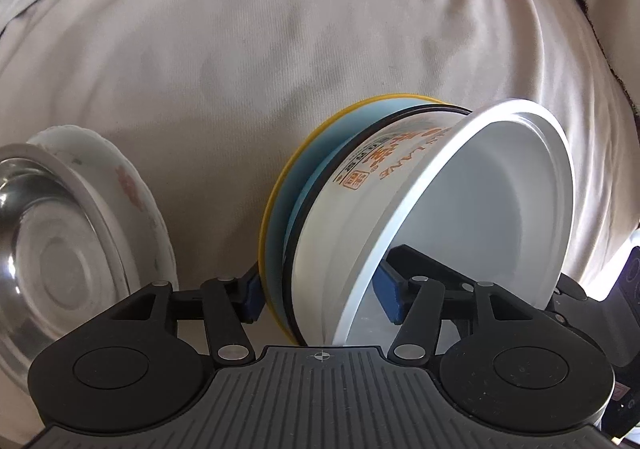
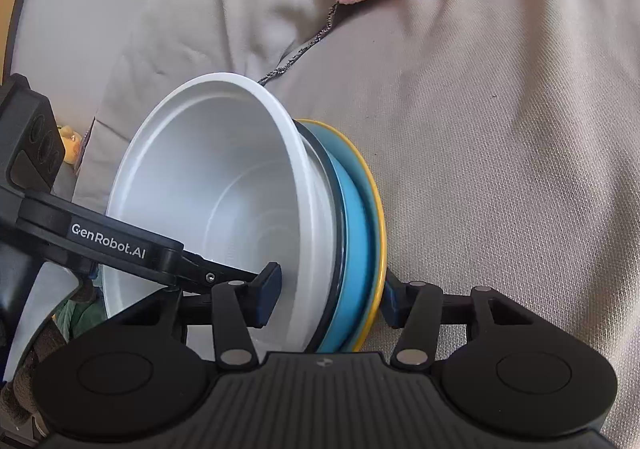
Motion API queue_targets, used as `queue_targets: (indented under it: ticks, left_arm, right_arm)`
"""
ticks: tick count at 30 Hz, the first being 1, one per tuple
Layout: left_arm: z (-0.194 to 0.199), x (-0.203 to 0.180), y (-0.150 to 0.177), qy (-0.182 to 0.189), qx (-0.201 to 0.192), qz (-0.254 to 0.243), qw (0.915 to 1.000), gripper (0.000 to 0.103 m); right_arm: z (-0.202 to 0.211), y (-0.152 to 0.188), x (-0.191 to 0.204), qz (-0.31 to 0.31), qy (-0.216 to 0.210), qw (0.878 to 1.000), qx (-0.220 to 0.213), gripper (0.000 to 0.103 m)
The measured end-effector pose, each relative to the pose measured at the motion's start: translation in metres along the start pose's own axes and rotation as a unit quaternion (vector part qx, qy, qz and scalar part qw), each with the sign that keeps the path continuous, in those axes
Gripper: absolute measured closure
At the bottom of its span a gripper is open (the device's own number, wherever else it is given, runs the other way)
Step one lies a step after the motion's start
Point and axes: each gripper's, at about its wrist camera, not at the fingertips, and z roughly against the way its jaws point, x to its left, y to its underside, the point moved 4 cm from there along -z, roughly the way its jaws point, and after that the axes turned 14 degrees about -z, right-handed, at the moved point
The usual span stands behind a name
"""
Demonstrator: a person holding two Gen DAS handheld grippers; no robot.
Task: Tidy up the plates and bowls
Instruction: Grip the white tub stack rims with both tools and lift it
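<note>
Matt white plastic bowl (image 2: 224, 193) with printed outer wall; beside it, smooth blue plate (image 2: 354, 233), yellow-rimmed. Left of bowl: glossy steel dish (image 1: 52, 241), glazed ceramic plate (image 1: 132, 185). Matt woven cloth (image 1: 240, 49) beneath.

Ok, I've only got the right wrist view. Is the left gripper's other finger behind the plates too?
Observer: Yes. The left gripper clamps the whole stack, and its outer pad is on the yellow plate's back.
Operator: Any other dishes nearby?
Observer: A steel bowl sits in a white plate, at the left of the left wrist view.
Operator: Anything on the white bowl's outside?
Observer: The white bowl nests in a bowl with orange print on its wall.
</note>
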Motion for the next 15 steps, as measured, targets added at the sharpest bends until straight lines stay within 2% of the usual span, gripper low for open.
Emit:
queue_targets:
  ticks: [7,9,12,15]
  left_arm:
    - [0.005,-0.008,0.0,-0.009,-0.027,-0.011,0.9995,0.044]
    - [0.007,-0.011,0.001,-0.015,-0.026,-0.023,0.9993,0.045]
    - [0.01,-0.014,0.003,-0.046,-0.016,-0.063,0.9968,0.049]
    - [0.01,-0.017,0.001,-0.056,-0.01,-0.06,0.9966,0.048]
  right_arm:
    - [0.0,-0.003,-0.006,-0.021,-0.009,1.0,0.004,0.053]
    - [0.0,-0.003,-0.007,-0.025,-0.011,1.0,0.004,0.053]
    - [-0.002,-0.003,-0.009,-0.033,-0.017,0.999,0.011,0.053]
    - [-0.002,-0.002,-0.008,-0.032,-0.015,0.999,0.011,0.053]
